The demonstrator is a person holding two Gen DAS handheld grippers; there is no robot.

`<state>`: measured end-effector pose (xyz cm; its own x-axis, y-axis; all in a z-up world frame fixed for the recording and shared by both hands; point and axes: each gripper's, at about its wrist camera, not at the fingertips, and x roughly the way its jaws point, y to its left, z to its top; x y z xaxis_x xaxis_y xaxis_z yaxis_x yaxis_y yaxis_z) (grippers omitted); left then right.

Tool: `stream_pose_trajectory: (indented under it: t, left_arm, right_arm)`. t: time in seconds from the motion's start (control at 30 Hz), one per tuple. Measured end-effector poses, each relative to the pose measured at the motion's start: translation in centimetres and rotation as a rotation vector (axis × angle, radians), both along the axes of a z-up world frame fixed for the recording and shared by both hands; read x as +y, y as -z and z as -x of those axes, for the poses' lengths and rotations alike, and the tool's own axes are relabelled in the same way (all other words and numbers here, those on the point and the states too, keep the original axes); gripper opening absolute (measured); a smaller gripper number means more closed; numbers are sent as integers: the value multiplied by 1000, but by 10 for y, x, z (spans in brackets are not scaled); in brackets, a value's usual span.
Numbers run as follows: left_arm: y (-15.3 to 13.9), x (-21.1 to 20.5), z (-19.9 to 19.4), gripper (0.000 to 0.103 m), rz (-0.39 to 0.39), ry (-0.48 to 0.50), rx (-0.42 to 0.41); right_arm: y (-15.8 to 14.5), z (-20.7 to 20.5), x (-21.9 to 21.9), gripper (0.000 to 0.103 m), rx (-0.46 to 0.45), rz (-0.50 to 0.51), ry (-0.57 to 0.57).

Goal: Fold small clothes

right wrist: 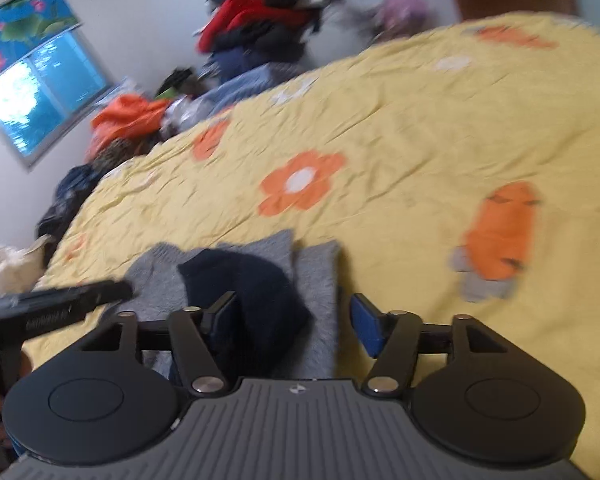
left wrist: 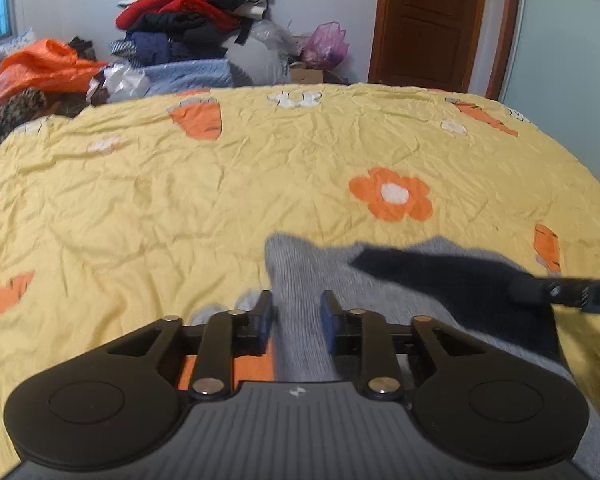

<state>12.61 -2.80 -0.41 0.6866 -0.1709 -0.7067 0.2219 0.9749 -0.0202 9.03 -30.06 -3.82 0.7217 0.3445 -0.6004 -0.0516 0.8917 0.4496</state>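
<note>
A small grey knitted garment [left wrist: 300, 280] lies near the front edge of a bed, on a yellow quilt [left wrist: 220, 184], with a dark navy piece [left wrist: 440, 276] draped across its middle. The grey knit looks soft and ribbed, its fibres slightly fuzzy; in the right wrist view it forms a roughly squared bundle with two blunt corners pointing away, and the navy cloth [right wrist: 256, 292] sits on top as a rumpled, irregular patch. The quilt is thin crinkled cotton, printed with orange flowers with white centres and orange carrots. The left gripper [left wrist: 296, 320] hangs over the grey knit with its blue pads a narrow gap apart, a band of the knit showing between them; motion blur hides whether the pads press on the cloth, so a grip cannot be told. The right gripper [right wrist: 294, 320] has its jaws spread wide, the navy cloth and the grey edge lying beneath the gap, neither pad visibly touching. Beyond the bed, a heap of clothes [left wrist: 192, 12] in red, black and navy is stacked against the wall.
</note>
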Motion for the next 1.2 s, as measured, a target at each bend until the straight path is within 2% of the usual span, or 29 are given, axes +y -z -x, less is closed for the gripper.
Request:
stream_pose_trajectory:
  t: [0.07, 0.1, 0.13, 0.17, 0.2, 0.27, 0.33, 0.4, 0.5, 0.63, 0.7, 0.73, 0.8, 0.83, 0.87, 0.97, 1.03, 1.2]
  left_arm:
    - [0, -1, 12, 33, -2, -5, -6]
    - [-1, -1, 19, 45, -8, -9, -8]
    - [-2, -1, 24, 53, -10, -13, -14]
    - [-3, -1, 30, 72, -7, -15, -20]
    - [-3, 0, 35, 77, 1, -16, -26]
    - [-2, 0, 46, 77, 11, -11, -29]
    - [1, 1, 54, 77, 6, -4, -29]
    - [5, 5, 56, 77, 23, 10, -26]
    - [10, 26, 44, 77, 159, 34, 36]
    - [34, 58, 4, 77, 441, 19, 208]
    - [47, 59, -16, 75, 538, 71, 283]
    - [50, 58, -21, 73, 559, 79, 290]
    - [49, 50, -29, 42, 536, 97, 278]
    - [49, 47, -32, 39, 528, 103, 273]
    - [47, 44, -33, 31, 517, 108, 260]
    - [28, 31, -25, 27, 427, 154, 148]
    - [13, 22, -22, 27, 360, 194, 66]
    - [-13, -3, -47, 29, 241, 252, -100]
  right_arm:
    - [-9, 17, 3, 80, -35, 20, 9]
    - [-12, 27, 4, 81, -52, 2, -1]
    - [-15, 33, 6, 86, -64, -26, -17]
    - [-16, 40, 7, 92, -74, -55, -38]
    - [-19, 47, 10, 94, -81, -70, -54]
    - [-23, 58, 19, 96, -105, -54, -71]
    - [-22, 62, 28, 98, -119, 9, -99]
    - [-19, 57, 28, 98, -82, 49, -83]
    - [-5, 41, 6, 98, -1, -34, -79]
    - [28, 4, -19, 93, 114, -253, -160]
    - [37, -13, -20, 91, 101, -341, -221]
    - [41, -22, -18, 86, 108, -384, -238]
    - [46, -40, -8, 67, 126, -401, -264]
    - [47, -48, 1, 45, 137, -372, -270]
    - [47, -52, 7, 32, 135, -340, -267]
    - [28, -51, 18, 28, 46, -233, -258]
    - [11, -49, 17, 28, -34, -200, -257]
    - [-23, -74, 4, 28, -176, -109, -234]
